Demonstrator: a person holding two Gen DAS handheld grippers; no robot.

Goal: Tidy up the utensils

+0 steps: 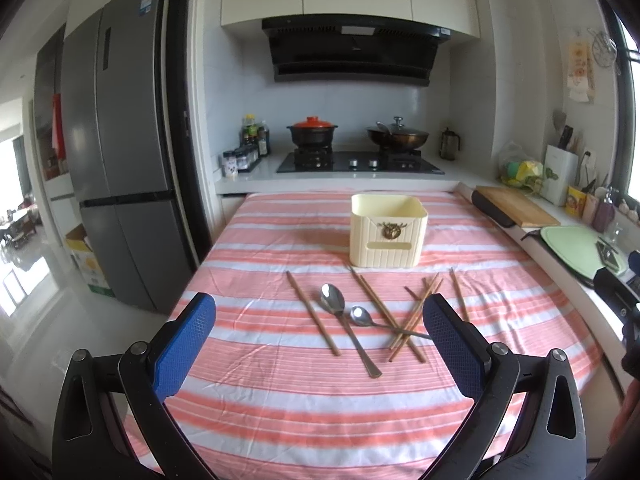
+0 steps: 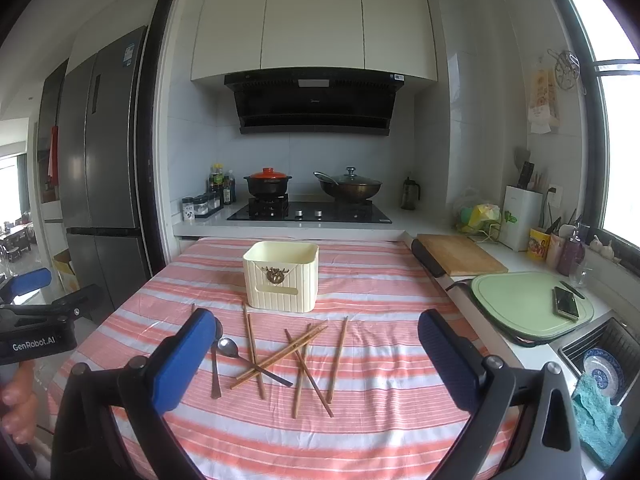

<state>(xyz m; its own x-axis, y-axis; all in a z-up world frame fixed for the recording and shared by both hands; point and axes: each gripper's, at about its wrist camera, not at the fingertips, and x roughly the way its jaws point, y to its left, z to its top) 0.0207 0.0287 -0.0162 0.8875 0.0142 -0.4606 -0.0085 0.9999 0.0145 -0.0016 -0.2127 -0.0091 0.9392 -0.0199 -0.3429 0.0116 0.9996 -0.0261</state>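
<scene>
Spreading across most of both views, a table under a pink-and-white striped cloth, butting against a white counter carrying a black hob with a red-lidded pot and a lidded wok. Standing tall at far left, a grey fridge. Sitting upright near the far middle of the cloth, a cream box, open at the top, nothing showing above its rim. Lying on the side counter to the right, a wooden board and, nearer, a green board with a phone resting on it. Hovering above the near edge of the cloth, left gripper with blue pads spread wide, grasping nothing. Hovering likewise, right gripper, jaws wide apart and empty. Gripping the left tool's handle at the lower left of the right wrist view, a hand. Lying scattered on the cloth just in front of the box, loose chopsticks, several crossing each other in a pile, one single stick lying apart to the left. Resting between that stick and the pile, a big spoon with bowl toward the box, and touching beside it a small spoon, its handle running under the crossed chopsticks.
</scene>
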